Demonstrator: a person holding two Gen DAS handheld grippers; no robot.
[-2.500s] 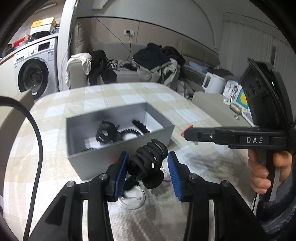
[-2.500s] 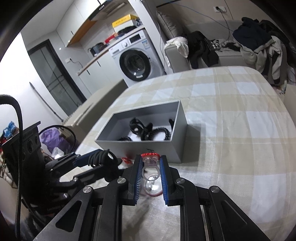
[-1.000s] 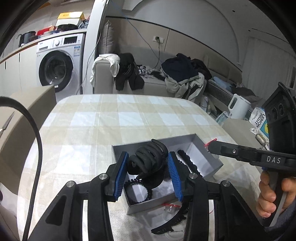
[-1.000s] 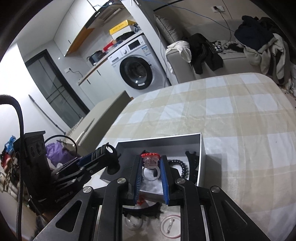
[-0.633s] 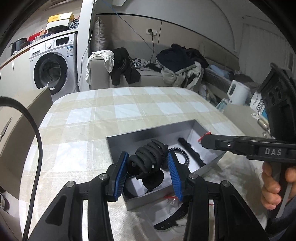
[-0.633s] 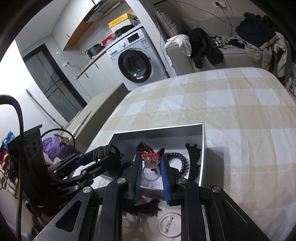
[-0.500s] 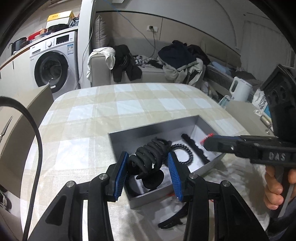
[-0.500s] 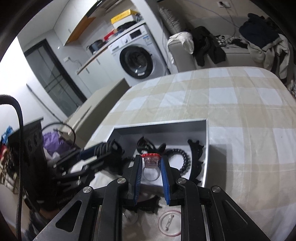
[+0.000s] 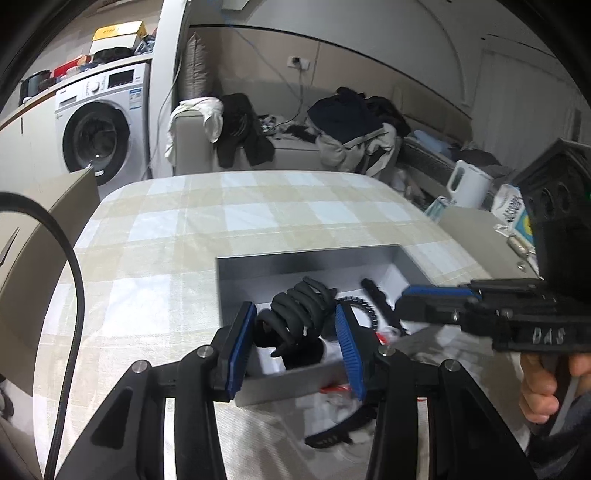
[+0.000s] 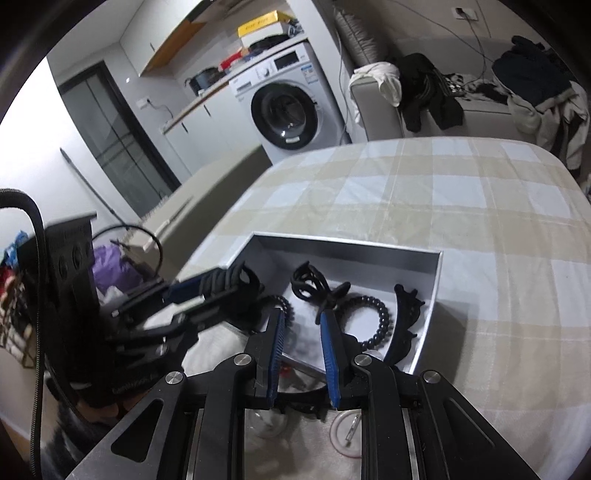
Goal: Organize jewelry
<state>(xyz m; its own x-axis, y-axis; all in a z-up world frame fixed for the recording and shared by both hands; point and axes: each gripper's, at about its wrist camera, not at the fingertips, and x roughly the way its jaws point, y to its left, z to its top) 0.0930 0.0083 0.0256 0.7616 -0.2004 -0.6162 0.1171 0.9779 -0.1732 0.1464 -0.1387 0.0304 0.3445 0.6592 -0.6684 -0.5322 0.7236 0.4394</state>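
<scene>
**Left jaws.** My left gripper (image 9: pixel 294 309) is clamped on a black claw clip (image 9: pixel 295 326), with a blue pad on each flank of it. I hold it by the sides so the teeth hang free. It is tilted down over the near end of the grey box (image 9: pixel 295 258), and I judge this pose is for letting go so the clip falls inside rather than on the rim.

**Right jaws.** My right gripper (image 10: pixel 302 314) stands parted with nothing between the pads. It is also over the near end of the box, just beside the left. A person's hand (image 9: pixel 543 387) is wrapped round its grip.

**Below me, outside the box.** A clear round piece with a pin in it (image 10: pixel 347 432) and a curved black clip (image 9: pixel 332 432) lie on the cloth. I judge these are not yet sorted.

**In the box.**
- A second claw clip (image 10: pixel 310 284).
- A black beaded coil (image 10: pixel 369 321).
- A long toothed clip (image 10: pixel 404 321) lying along the right wall.

The box is open-topped and within reach of both hands, which suits drops from above.

**Beyond.**
- The checked tablecloth (image 10: pixel 443 192).
- A sofa heaped with clothes (image 9: pixel 295 147).
- A washing machine (image 10: pixel 288 110).

**Writing.**
- "DAS" is moulded on the side of the right gripper.
- The stickers on the washing machine and the print on the yellow carton (image 10: pixel 262 24) above it are too small to read.
</scene>
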